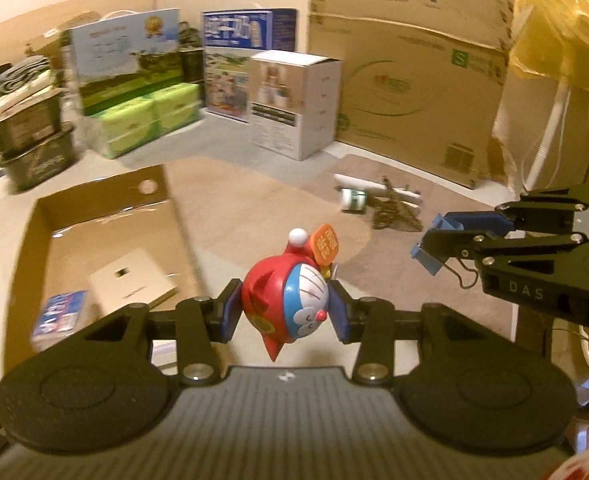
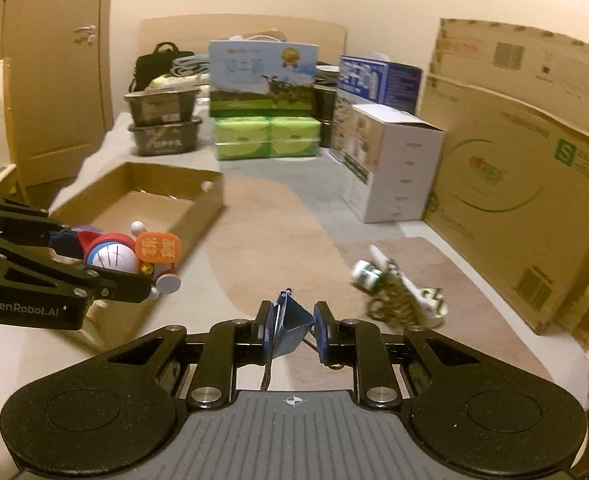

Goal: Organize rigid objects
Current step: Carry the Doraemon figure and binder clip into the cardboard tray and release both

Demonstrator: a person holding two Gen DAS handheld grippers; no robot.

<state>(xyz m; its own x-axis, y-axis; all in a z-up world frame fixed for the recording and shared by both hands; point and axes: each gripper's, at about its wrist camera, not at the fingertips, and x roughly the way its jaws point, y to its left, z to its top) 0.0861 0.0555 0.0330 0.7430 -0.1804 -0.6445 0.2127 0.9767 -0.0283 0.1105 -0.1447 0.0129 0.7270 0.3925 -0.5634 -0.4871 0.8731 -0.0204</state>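
My left gripper is shut on a red and blue cat toy with an orange tag, held in the air by its sides. It also shows at the left of the right wrist view, where the left gripper holds the toy beside an open cardboard box. My right gripper is shut on a blue binder clip, also off the floor. In the left wrist view the right gripper hangs to the right of the toy.
The cardboard box holds a cream box and a blue packet. On the rug lie a white tube, a small green-labelled bottle and a chain. Boxes and a large carton line the wall.
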